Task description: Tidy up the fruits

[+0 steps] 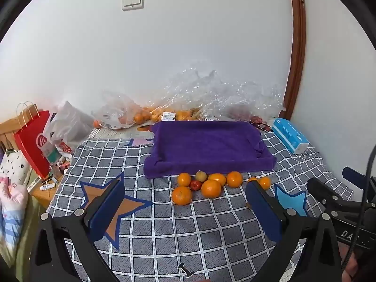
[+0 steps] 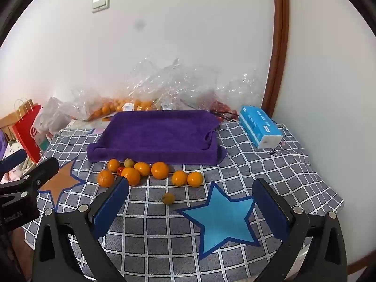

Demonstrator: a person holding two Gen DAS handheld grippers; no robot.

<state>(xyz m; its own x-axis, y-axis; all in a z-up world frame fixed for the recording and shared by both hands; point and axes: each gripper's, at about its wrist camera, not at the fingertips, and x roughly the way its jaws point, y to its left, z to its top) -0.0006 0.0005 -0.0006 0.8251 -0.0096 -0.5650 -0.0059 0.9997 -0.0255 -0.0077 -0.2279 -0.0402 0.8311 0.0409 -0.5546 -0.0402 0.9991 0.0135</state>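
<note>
Right wrist view: oranges (image 2: pixel 159 170) lie on the counter (image 2: pixel 164 235) before the purple tray (image 2: pixel 152 136), bags (image 2: pixel 164 82) and tissue box (image 2: pixel 259 127) behind; both grippers (image 2: pixel 190 209) (image 1: pixel 185 208) spread, empty; bagged fruit indistinct.

Both tools look alike: the left gripper (image 1: pixel 185 202) and the right gripper (image 2: pixel 191 199) each have two matte black arms, triangular with cut-out slots, faced on the inside with flat dark-blue pads (image 2: pixel 110 208). Round silver screw heads (image 1: pixel 79 211) sit on top of each arm just behind the pad. Beside the right gripper's body a thin black cable (image 1: pixel 362 202) runs down, and white lettering (image 1: pixel 347 234), partly unreadable, marks the black housing below it.
</note>
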